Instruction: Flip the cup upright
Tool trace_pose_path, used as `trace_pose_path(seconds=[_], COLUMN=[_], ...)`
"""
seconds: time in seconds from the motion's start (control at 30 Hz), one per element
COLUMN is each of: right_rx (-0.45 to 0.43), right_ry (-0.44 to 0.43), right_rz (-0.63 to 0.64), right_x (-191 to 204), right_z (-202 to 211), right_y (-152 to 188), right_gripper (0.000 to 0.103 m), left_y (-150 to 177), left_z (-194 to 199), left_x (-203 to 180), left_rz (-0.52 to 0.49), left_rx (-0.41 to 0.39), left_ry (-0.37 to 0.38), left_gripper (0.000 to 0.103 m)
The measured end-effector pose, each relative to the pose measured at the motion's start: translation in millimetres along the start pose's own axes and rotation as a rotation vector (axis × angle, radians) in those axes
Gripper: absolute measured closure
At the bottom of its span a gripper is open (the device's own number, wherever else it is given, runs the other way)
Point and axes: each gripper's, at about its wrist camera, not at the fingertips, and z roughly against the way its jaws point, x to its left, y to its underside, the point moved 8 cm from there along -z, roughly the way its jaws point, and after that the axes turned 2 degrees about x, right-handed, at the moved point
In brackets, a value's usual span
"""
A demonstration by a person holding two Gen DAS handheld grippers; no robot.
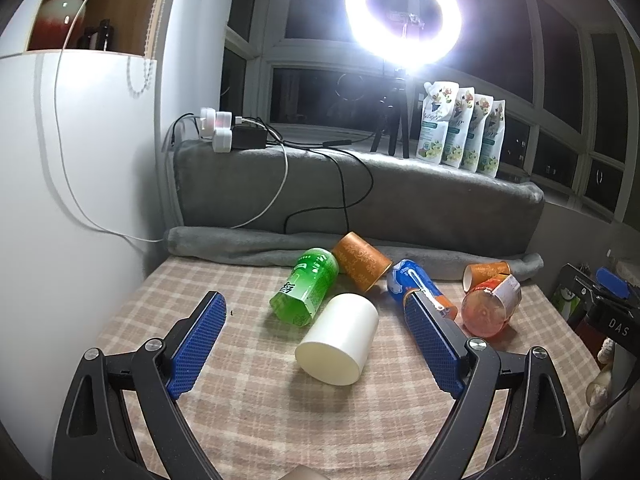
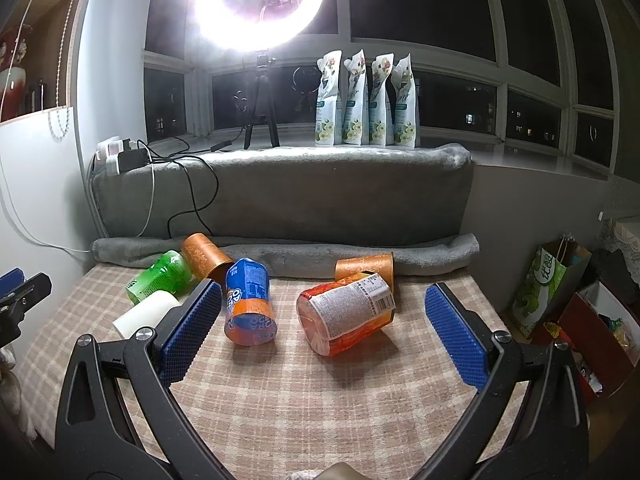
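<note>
- Checked beige cloth covers the desk [image 1: 248,392], and six containers lie tipped over on it; none stands upright yet.
- Left tool [image 1: 316,316]: its blue pads are spread wide apart and hold nothing. Centre frame in the left wrist view, the white cup [image 1: 340,340] lies on its side between them, closed base toward the camera, mouth pointing away to the upper right.
- Judged the likeliest target for this tool. Advance until the pads flank the cup's mid-body, then close on the side wall rather than the rim, which would probably crush.
- Green cup [image 1: 306,286] lies just beside the white one, above and left of it; the patterned orange cup [image 1: 360,260] leans behind both. Keep the left pad low and clear of the green one, or it may roll.
- Once gripped, lift slightly before rotating so the base swings down without dragging the cloth.
- Blue cup [image 2: 248,304] sits left of centre in the right wrist view, close to that tool's left pad.
- Right tool [image 2: 324,316]: pads likewise wide apart, empty. The red-orange labelled cup [image 2: 348,312] lies on its side between them, base toward the camera, with a second patterned orange cup [image 2: 366,266] touching it from behind.
- Taking the front cup first should avoid jostling the rear one.
</note>
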Motion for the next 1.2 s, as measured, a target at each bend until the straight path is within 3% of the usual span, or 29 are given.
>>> trace_pose_path(seconds=[1.2], right_rx=[-0.017], right_ry=[0.012], right_rz=[-0.004], right_x=[-1.3], right_z=[5.7], right_y=[-1.8], right_gripper=[0.000], left_y=[0.8], left_z=[6.0], left_x=[-3.3], left_rz=[-0.007], left_rx=[-0.007], left_ry=[0.004], left_gripper=[0.012])
